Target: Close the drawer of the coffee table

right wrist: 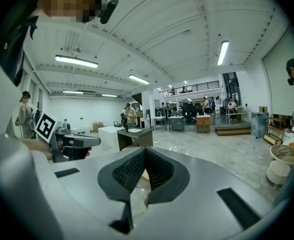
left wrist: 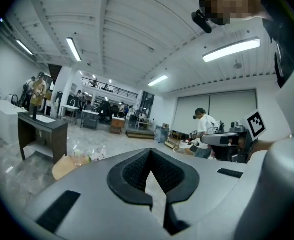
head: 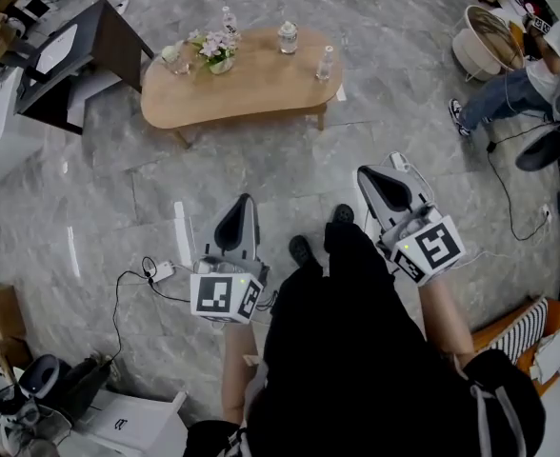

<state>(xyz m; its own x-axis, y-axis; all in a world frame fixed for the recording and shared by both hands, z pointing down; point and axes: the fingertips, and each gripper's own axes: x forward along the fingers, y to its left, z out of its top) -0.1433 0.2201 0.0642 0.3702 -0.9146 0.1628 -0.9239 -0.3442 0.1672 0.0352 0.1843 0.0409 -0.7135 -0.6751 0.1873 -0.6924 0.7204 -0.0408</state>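
While the left gripper (head: 246, 204) and right gripper (head: 369, 175) (fingers together, empty) hung short of the coffee table (head: 261, 95), a hard shove might have toppled the bottle (head: 288, 37) near the tabletop's far edge.

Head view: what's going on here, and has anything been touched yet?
A person stands on a grey stone floor, holding a gripper in each hand. The left gripper and the right gripper both have their jaws together on nothing. They point toward the wooden coffee table, which lies ahead and well apart from them. The table carries flowers and a few bottles. No drawer can be made out from here, and neither gripper touches the table.
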